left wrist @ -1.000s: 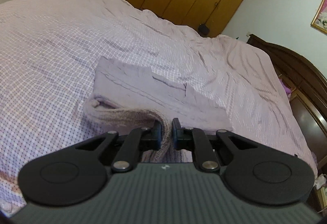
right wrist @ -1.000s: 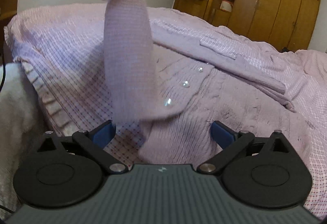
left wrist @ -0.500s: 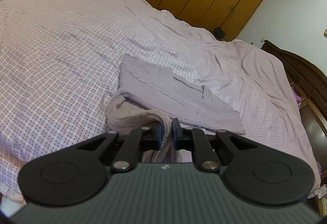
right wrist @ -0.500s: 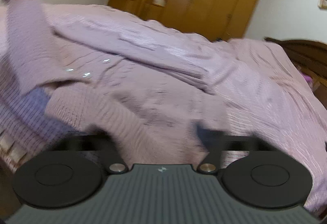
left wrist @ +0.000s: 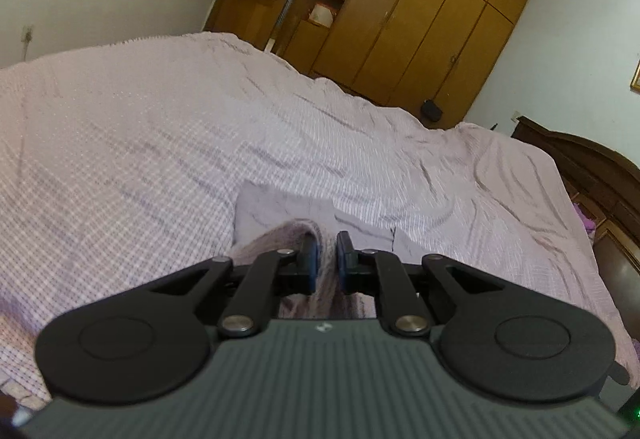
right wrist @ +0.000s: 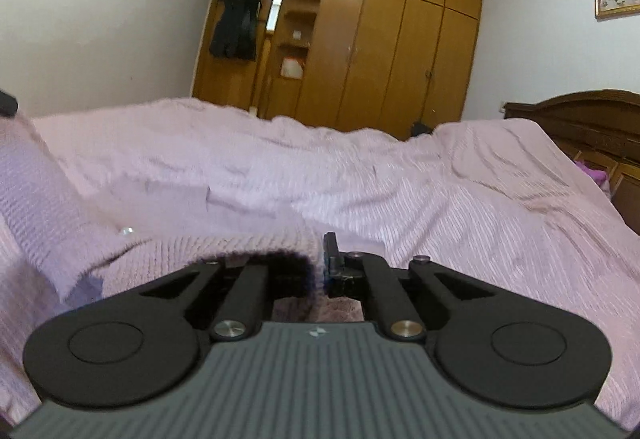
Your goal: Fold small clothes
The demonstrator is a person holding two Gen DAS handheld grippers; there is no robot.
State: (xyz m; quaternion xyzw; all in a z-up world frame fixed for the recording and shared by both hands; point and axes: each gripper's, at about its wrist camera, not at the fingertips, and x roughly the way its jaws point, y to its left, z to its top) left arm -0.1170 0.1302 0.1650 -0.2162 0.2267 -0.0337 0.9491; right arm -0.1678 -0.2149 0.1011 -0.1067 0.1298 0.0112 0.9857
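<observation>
Both claws, left (left wrist: pixel 325 254) and right (right wrist: pixel 320 263), pinch the lilac knitted cardigan (right wrist: pixel 168 251), draped before them over the checked pink bedspread (left wrist: pixel 120 159).

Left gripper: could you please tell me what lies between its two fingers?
In the left wrist view, a fold of the lilac knit cardigan is pinched between the fingers of the left gripper.
</observation>
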